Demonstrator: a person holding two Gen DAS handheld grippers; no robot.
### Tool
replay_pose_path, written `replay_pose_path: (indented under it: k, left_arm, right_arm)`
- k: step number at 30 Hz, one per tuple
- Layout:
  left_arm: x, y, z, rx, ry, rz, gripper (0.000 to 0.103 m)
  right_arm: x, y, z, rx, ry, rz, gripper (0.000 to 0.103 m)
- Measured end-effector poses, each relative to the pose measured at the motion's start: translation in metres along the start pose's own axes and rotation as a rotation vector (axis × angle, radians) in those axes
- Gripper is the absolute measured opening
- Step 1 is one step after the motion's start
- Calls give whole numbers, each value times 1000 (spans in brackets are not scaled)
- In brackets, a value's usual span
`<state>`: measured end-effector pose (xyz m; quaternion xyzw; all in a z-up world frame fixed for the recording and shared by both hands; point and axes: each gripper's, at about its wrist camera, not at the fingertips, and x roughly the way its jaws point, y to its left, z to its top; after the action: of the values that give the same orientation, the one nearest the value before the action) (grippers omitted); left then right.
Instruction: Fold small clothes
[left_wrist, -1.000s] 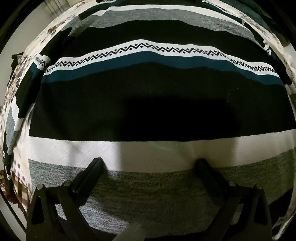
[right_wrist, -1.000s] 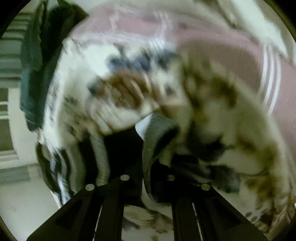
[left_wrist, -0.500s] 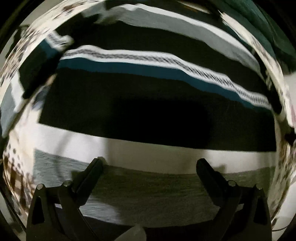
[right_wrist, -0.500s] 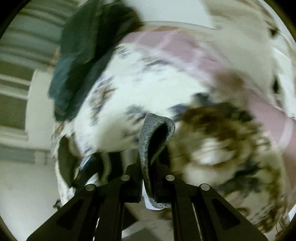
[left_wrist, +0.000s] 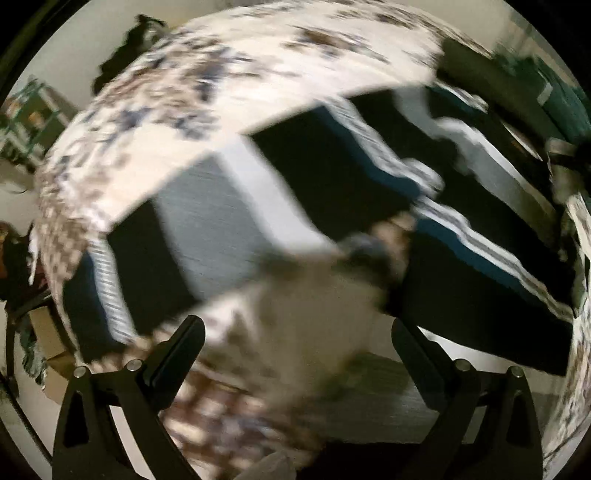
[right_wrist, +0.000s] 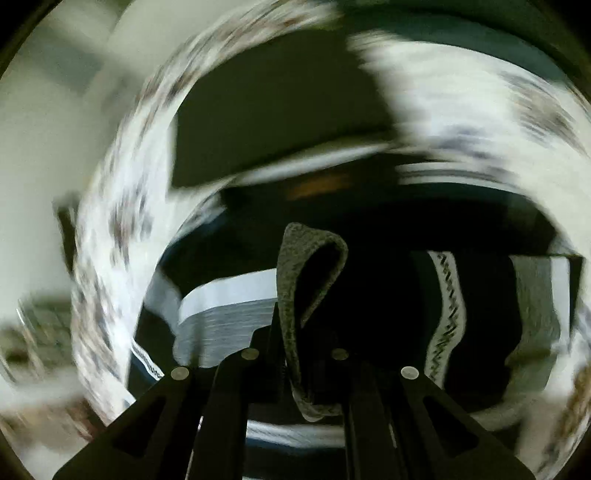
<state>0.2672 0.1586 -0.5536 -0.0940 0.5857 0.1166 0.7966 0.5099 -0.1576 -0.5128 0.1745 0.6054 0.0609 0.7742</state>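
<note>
The striped garment (left_wrist: 207, 221), banded black, white, grey and teal, lies on a flowered bedspread (left_wrist: 258, 74); the left wrist view is blurred. My left gripper (left_wrist: 297, 326) hangs open above the bedspread beside the garment, with nothing between its fingers. In the right wrist view my right gripper (right_wrist: 299, 332) is shut on a grey knit edge (right_wrist: 295, 258) of the garment, which loops up between the fingers. Under it lies the rest of the striped garment (right_wrist: 447, 314), with its zigzag band showing. The bedspread (right_wrist: 110, 240) curves around on the left.
Dark green clothing (left_wrist: 561, 99) lies at the far right of the bed. Off the bed's left side stand a shelf (left_wrist: 22, 122) and a cardboard box (left_wrist: 44, 332). A pale wall or floor (right_wrist: 44, 110) shows left of the bed.
My left gripper has swung away from over the garment and rolled, so the stripes now run slantwise. My right gripper has carried the grey edge from above the bedspread to above the striped garment.
</note>
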Motion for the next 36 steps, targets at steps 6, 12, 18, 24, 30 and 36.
replay_pose_path:
  k: [6,12,18,24,30,36]
  left_arm:
    - [2,55,6,-63,-24,71,103]
    - [5,105,-5,-150,5,73,103]
    - [7,170,-26,-328,60,-22,103]
    - [48,199,-33,-494,117,-156,103]
    - [49,197,-24,-526,21,-91,37]
    - [8,207,-7,-516,-60,-159,7]
  right_arm:
    - [101,158,-21,-296,122,-109,8]
    - [127,163,-39,-272,210,-131,33]
    - [33,74,-94,-46,182,100,61]
    - [-9,-43,-155,141,227,22,61]
    - [4,-84,-200,243,289,-24,61]
    - [11,-53,-208,155,285,-12,61]
